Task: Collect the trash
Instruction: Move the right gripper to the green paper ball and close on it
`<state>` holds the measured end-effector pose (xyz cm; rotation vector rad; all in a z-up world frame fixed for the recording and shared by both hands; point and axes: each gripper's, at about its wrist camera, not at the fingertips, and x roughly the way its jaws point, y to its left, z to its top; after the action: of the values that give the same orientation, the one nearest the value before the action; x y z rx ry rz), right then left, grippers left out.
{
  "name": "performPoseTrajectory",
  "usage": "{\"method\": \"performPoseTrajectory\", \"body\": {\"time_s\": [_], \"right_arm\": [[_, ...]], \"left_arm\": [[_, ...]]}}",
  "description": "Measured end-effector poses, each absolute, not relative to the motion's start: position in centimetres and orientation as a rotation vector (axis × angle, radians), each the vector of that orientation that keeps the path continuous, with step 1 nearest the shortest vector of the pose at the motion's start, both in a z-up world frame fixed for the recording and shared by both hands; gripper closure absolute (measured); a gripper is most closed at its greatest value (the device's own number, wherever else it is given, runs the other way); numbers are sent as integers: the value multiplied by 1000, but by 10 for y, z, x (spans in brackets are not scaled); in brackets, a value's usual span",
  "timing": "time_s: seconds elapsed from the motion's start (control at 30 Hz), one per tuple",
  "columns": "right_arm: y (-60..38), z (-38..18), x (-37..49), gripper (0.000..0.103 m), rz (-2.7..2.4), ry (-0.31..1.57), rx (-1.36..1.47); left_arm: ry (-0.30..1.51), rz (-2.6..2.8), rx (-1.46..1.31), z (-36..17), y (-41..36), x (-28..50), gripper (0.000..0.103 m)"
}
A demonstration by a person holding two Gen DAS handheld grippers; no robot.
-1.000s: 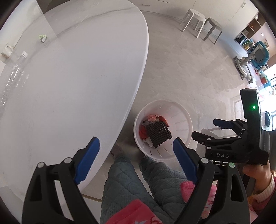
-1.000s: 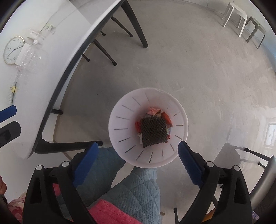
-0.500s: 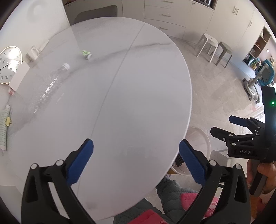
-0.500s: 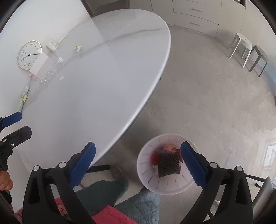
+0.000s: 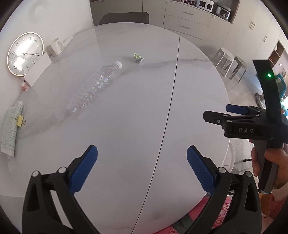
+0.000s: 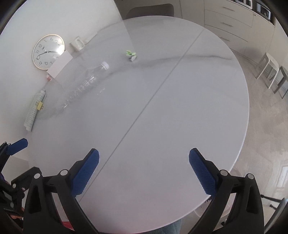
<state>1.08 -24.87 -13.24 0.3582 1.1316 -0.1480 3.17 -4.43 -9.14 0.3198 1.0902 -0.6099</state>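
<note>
A clear plastic bottle [image 5: 93, 88] [image 6: 82, 86] with a white cap lies on its side on the round white table [image 5: 136, 111] [image 6: 162, 108], toward the far left. A small crumpled green-and-white wrapper [image 5: 138, 58] [image 6: 131, 55] sits beyond its cap. My left gripper [image 5: 142, 156] hovers open and empty over the near part of the table. My right gripper [image 6: 144, 159] is open and empty too, above the near right part; in the left wrist view it shows at the right [image 5: 234, 111], held by a hand. Only a sliver of the white bin's rim [image 5: 231, 156] shows past the table edge.
Against the wall on the left stand a round clock [image 5: 25, 54], a white mug [image 5: 54, 47], a white box [image 5: 38, 70] and a rolled paper with a yellow clip [image 5: 12, 124]. A chair back [image 5: 124, 17] is behind the table. Two stools [image 5: 232, 64] stand on the floor at right.
Both grippers have swung up and away from the white bin on the floor to over the table. The bottle and wrapper now lie ahead of them. Both stayed wide open and empty.
</note>
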Motion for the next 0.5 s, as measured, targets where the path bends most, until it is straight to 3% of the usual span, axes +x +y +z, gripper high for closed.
{"method": "performPoseTrajectory", "body": {"time_s": [0.5], "right_arm": [[-268, -179, 236, 4, 53, 1180, 53]], "left_arm": [[1175, -518, 248, -127, -94, 143, 8]]}}
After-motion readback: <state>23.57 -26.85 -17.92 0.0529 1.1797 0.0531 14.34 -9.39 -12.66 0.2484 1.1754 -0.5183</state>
